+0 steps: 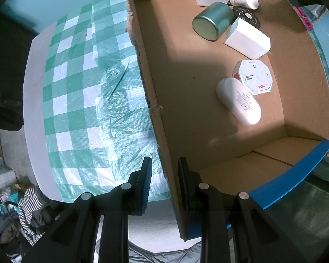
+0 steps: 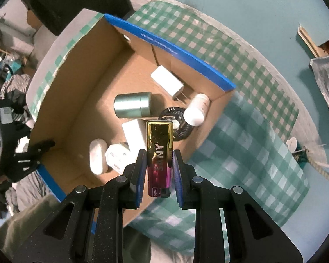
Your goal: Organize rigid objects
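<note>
Hidden behind the gold-and-magenta glossy rectangular lighter [image 2: 159, 153]: part of the white block-shaped charger [image 2: 132, 134] and the near edge of the black slotted disc [image 2: 182, 123]. Printed lettering on the lighter only partly legible. Clamped on the lighter's lower half, the right gripper [image 2: 159, 164], jaws closed tight against its two sides, held above the open brown cardboard box with blue outer rim [image 2: 61, 100].

Seen in the box from the right wrist view: a teal metal cylindrical tin [image 2: 132, 105] lying on its side at 11 o'clock of the lighter, a white plug adapter [image 2: 167, 81] at 12, a white plastic bottle [image 2: 196, 109] at 1, a white oval capsule-shaped case [image 2: 97, 156] at 9, a white octagonal packet [image 2: 118, 155] beside it, its label blurred.

Shut on the box's ragged side wall [image 1: 164, 153], the left gripper [image 1: 164, 175], one finger outside, one inside. Green-and-white checked plastic cloth [image 1: 76, 92] over the tabletop, crumpled near the wall. Box's near corner cut off by the gripper body. Clutter at 7 o'clock too dim to identify.
</note>
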`<state>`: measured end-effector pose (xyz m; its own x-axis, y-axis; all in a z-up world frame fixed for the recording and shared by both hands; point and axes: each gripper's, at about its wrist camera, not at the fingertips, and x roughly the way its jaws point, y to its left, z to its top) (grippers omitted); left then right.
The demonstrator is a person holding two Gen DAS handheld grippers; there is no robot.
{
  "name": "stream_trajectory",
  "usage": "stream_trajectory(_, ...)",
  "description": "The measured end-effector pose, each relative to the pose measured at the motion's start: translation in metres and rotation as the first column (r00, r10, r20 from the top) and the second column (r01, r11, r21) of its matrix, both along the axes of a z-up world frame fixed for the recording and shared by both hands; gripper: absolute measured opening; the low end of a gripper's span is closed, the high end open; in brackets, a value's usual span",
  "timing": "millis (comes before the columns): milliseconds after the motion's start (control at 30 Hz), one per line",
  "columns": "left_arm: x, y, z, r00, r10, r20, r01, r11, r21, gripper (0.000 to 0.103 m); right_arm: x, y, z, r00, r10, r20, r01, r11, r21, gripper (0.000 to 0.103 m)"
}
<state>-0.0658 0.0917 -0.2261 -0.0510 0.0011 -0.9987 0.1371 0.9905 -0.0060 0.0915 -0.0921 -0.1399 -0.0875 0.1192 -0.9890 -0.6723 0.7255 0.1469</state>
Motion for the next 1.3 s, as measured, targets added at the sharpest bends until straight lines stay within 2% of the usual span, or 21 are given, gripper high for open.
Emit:
stream_trajectory(433,0.0,0.003,0.0,1.0,0.003,0.0,-0.003,1.0,-0.003,0.024,0.001,0.012,-0.03,1.0,-0.004,-0.029,0.003,0.999,-0.039,0.022)
stream_trajectory(700,0.0,0.003,0.0,1.0,-0.006,-0.001,0.006,1.0,0.001,0.024,0.0,0.008,-0.031,1.0,-0.017,-0.026,0.016,0.999,-0.047,0.023)
stream_trajectory(933,0.0,0.0,0.0,1.0,-0.012,-0.004,0.012,1.0,0.008,0.024,-0.006,0.004,-0.018,1.0,-0.025,-0.011,0.025,0.999,-0.028,0.05)
stream_trajectory(1300,0.002,-0.007,0.003,1.0,-0.023,-0.004,0.023,0.999,0.031,0.024,-0.009,-0.025,0.03,0.993,-0.104,0.053,0.102,0.994,0.037,0.062)
